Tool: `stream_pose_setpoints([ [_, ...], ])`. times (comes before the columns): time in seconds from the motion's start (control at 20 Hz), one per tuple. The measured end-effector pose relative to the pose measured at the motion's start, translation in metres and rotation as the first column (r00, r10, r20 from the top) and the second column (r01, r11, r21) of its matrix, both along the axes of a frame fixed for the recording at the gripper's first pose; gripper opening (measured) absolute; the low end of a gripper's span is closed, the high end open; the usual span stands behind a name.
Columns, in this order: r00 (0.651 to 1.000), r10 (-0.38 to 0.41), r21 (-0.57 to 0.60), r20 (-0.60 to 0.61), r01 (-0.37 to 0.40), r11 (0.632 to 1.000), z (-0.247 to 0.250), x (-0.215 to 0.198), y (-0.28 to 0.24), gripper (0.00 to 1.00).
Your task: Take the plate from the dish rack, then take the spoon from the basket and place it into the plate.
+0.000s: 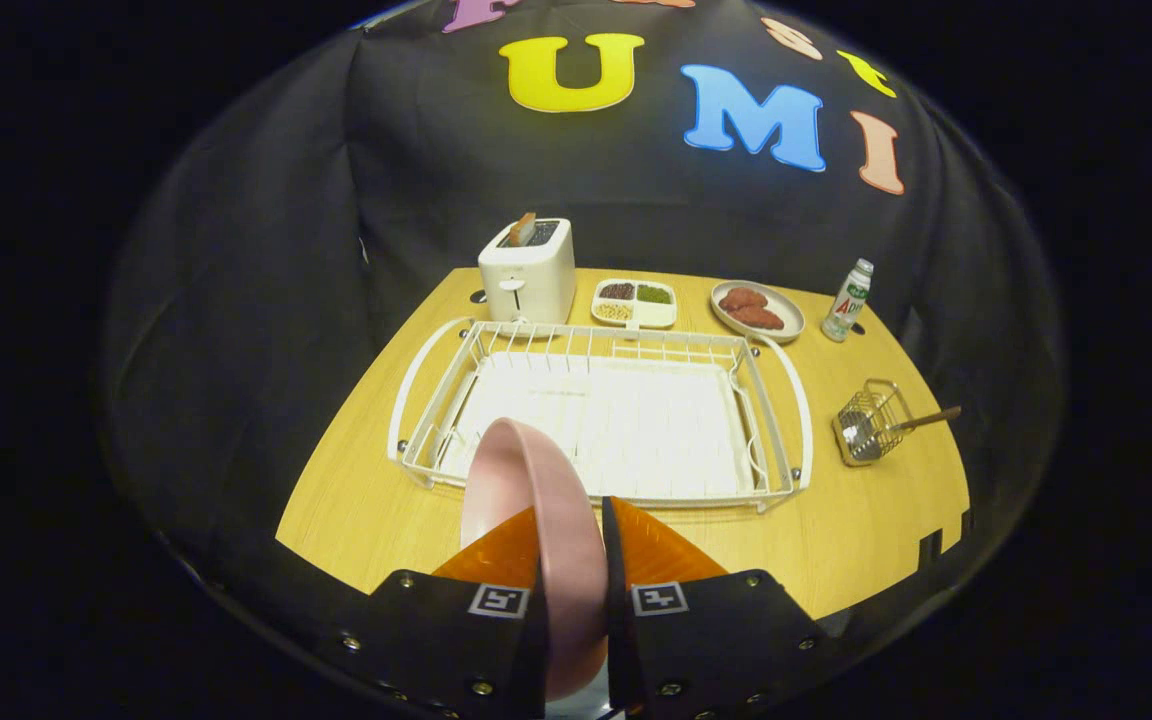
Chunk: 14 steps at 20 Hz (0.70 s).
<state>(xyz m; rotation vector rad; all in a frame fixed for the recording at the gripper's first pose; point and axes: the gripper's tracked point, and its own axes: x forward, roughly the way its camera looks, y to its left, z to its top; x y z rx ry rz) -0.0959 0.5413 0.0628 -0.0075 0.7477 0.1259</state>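
Gripper view | gripper (572, 530) closed on pink plate (536, 500), held on edge between both orange fingers | rack (596, 410) just beyond, on wooden table (356, 500) | basket (866, 425) right of rack, spoon (921, 420) handle sticking out | toaster (528, 270) behind rack

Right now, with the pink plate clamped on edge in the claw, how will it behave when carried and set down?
The pink plate looks rigid and holds its shape upright between the orange fingers, so it probably won't flex. Its surface looks smooth, so it may slip or pivot in the claw. Released on edge onto the table, it would likely roll or topple.
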Motion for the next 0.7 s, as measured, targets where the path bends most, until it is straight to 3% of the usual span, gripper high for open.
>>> stream_pose_setpoints([
  [0.25, 0.997, -0.046, 0.125, -0.063, 0.053, 0.991, -0.047, -0.025, -0.013, 0.23],
  [0.7, 0.985, -0.083, 0.309, -0.151, 0.127, 0.943, -0.098, -0.022, -0.029, 0.23],
])
